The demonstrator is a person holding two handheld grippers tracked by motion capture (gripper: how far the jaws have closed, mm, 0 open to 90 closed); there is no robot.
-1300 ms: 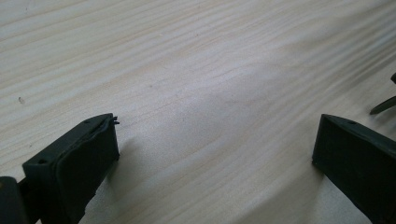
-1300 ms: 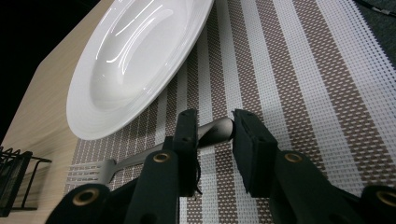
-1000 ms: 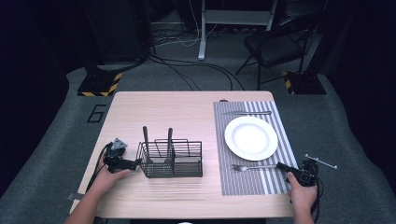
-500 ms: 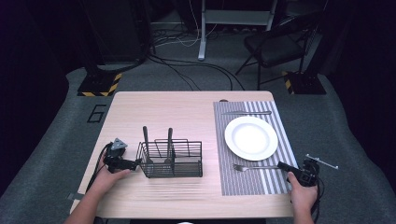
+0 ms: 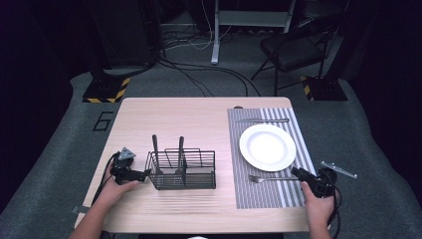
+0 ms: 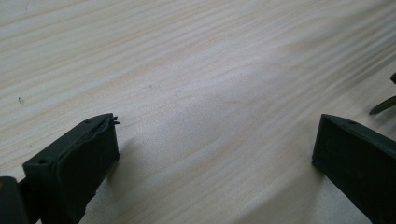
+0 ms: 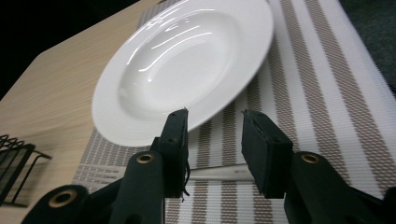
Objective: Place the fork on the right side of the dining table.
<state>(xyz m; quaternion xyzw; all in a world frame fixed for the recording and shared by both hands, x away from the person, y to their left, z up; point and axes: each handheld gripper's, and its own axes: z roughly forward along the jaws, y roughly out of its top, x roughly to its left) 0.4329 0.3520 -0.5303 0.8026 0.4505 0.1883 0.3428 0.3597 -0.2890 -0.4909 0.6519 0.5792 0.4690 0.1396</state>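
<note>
Steel fork (image 5: pixel 271 178) lies on striped mat (image 5: pixel 259 196), lower right; right tool (image 7: pixel 214 127) just opening, nothing gripped, fork released. Left tool (image 6: pixel 215 140) open beside wire caddy (image 5: pixel 183 171). Next: fetch caddy utensil.

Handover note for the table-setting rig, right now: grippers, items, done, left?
Right gripper: open, fingers just been opening, clear above the silver metal fork lying on the grey striped placemat in front of the white round ceramic plate.
Left gripper: open, at the left end of the black wire caddy, nothing between its fingers.
Done: fork placed; a knife lies beyond the plate.
Left: two dark-handled utensils stand in the caddy.
</note>
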